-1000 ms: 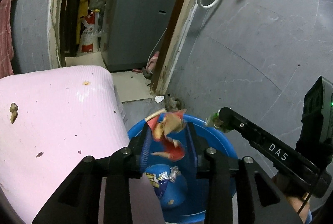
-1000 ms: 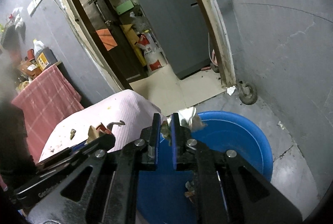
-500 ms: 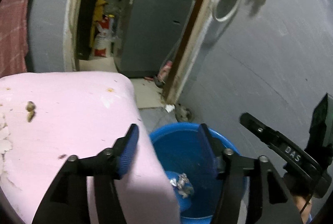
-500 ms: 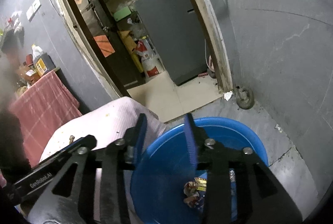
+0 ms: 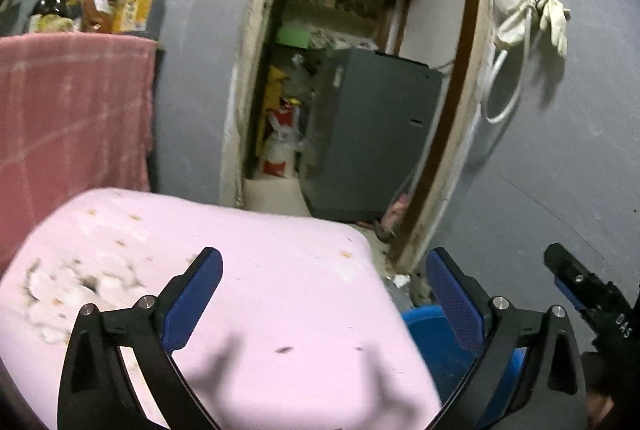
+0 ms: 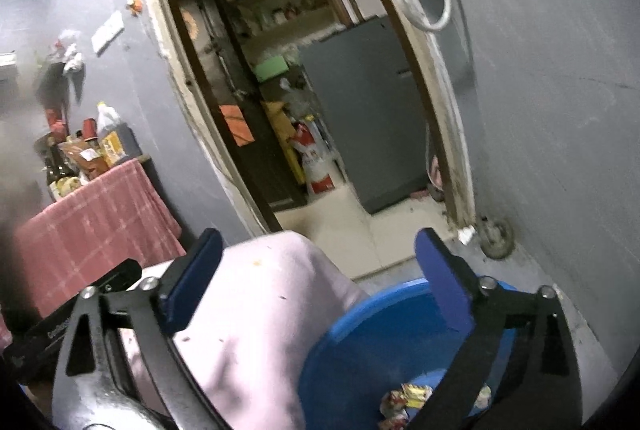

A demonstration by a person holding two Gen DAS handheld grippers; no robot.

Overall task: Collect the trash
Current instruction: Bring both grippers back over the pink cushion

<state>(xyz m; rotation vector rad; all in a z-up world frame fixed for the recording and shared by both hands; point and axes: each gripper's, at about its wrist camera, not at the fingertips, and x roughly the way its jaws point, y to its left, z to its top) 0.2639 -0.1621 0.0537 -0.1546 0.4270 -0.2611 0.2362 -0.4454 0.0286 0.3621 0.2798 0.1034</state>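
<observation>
Far left on the pink tabletop (image 5: 256,294): a smear of pale scraps and crumbs (image 5: 80,282), blurred, well clear of the bin and not yet collected. Thin flakes like these likely to crush or slip between wide pads, or get swept off the edge onto the floor. Left gripper (image 5: 324,294) hanging over the tabletop, jaws opening wide, nothing between them. Motion blur everywhere, so a hasty reach could miss the scraps or bump the surface. Moving right: blue tub (image 6: 372,342) tucked just beside the tabletop's edge, crumpled wrappers (image 6: 408,398) lying at the bottom. Right gripper (image 6: 320,266) above the rim where tub meets tabletop, jaws opening too, empty. Risk here: a low swing clipping the rim and tipping or shoving the tub, spilling what's inside. Both tools close together, the other's black finger showing at the frame edge in each view; a crossing reach could knock one against the other. Further right, bare grey wall, little room to swing.
</observation>
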